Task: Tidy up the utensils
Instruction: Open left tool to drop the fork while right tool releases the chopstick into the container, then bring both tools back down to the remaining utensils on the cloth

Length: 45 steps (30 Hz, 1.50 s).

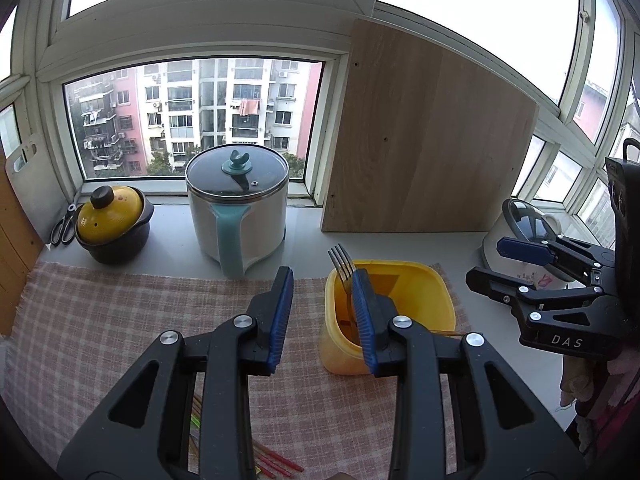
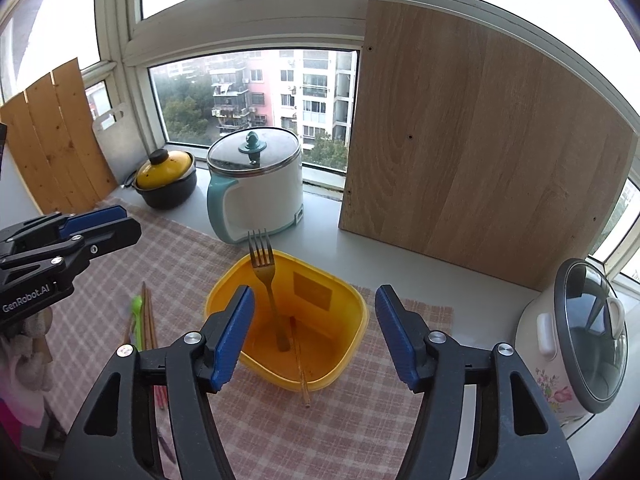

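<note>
Both claws are seen empty above the checked cloth [image 2: 320, 432]. The right claw [image 2: 316, 332] stands wide open, nothing between its pads; the yellow tub [image 2: 352, 320] lies just ahead of and below its tips. The left claw [image 1: 322, 316] is partly open, also holding nothing, with the tub just to its right.

In the tub a fork [image 2: 266, 280] is leaned tines-up against the far-left wall; one chopstick [image 2: 300, 364] is laid over the near rim, its end on the cloth. The remaining chopsticks [image 2: 148, 320] are seen on the cloth to the left of the right claw, below the left claw.

Step judged in hand: fetching the next loose stick. A grip near mid-length is advised, pads across the stick, so that it is not tipped on lifting.

Room: the tub rim and upright fork are to be cleared on entry. A kettle [image 2: 256, 188] is behind, a rice cooker [image 2: 576, 344] far right; open cloth is left between.
</note>
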Each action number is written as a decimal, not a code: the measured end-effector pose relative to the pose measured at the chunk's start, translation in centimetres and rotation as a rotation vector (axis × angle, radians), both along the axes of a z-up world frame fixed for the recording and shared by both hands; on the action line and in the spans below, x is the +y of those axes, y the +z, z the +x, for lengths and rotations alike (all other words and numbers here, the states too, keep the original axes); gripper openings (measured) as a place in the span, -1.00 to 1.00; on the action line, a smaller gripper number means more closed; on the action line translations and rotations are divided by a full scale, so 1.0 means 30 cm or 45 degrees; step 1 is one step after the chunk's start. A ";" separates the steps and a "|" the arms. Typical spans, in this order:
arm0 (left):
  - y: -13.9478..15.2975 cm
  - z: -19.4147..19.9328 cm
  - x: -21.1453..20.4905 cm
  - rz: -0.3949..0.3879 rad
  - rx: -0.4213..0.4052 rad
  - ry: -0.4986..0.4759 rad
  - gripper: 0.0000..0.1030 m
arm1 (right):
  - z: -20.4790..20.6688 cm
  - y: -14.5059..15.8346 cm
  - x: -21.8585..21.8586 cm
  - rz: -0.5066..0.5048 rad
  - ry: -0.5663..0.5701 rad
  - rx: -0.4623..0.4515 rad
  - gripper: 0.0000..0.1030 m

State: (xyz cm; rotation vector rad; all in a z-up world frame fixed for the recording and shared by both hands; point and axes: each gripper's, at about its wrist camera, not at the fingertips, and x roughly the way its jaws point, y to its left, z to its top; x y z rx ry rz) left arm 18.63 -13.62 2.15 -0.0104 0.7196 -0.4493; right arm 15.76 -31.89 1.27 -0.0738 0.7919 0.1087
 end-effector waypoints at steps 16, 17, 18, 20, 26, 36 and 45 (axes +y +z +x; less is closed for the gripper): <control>-0.038 -0.110 0.252 0.057 0.014 0.098 -0.14 | -0.128 -0.018 0.114 0.006 0.123 -0.018 0.47; -0.047 -0.115 0.274 0.062 0.026 0.113 -0.14 | -0.135 -0.024 0.125 0.001 0.134 -0.022 0.51; -0.056 -0.120 0.297 0.063 0.039 0.126 -0.14 | -0.143 -0.031 0.137 -0.003 0.149 -0.031 0.57; -0.081 -0.127 0.341 0.063 0.065 0.151 -0.14 | -0.157 -0.044 0.163 -0.017 0.178 -0.049 0.57; -0.179 -0.150 0.450 0.067 0.156 0.217 -0.14 | -0.179 -0.110 0.248 -0.024 0.284 -0.020 0.57; -0.346 -0.147 0.549 0.052 0.324 0.267 -0.14 | -0.200 -0.255 0.342 0.022 0.371 0.114 0.57; -0.485 -0.125 0.555 0.027 0.458 0.239 -0.23 | -0.227 -0.373 0.437 0.034 0.482 0.273 0.56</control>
